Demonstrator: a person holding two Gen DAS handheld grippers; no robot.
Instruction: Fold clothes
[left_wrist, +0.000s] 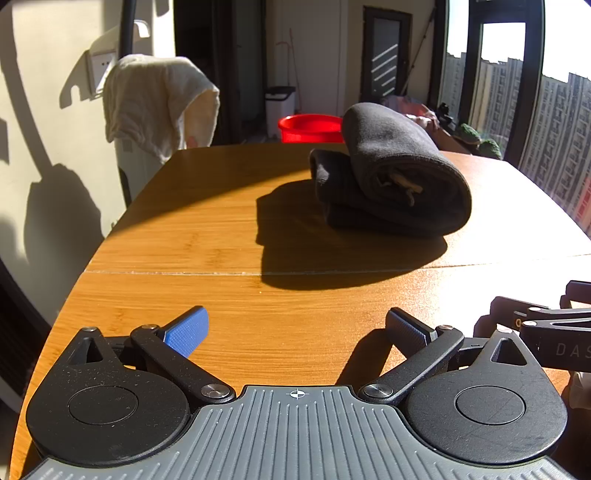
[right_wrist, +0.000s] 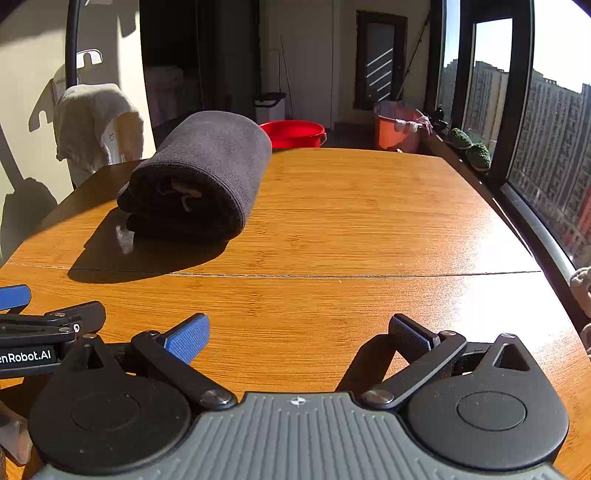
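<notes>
While both tools hovered low over the near end of the wooden table (right_wrist: 369, 221), we kept the left gripper (left_wrist: 297, 332) and right gripper (right_wrist: 299, 336) spread wide, each holding nothing. We saw the dark folded garment (left_wrist: 391, 177) lying toward the far end, its rolled edge facing us, well apart from the 2 grippers, beyond the table's seam.

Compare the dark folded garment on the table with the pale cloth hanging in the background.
The dark folded garment is charcoal; the pale cloth is off-white. The garment lies in a compact folded bundle on the wooden table; the cloth hangs loose and unfolded over something beyond the table's far edge. Neither gripper touches either one.
</notes>
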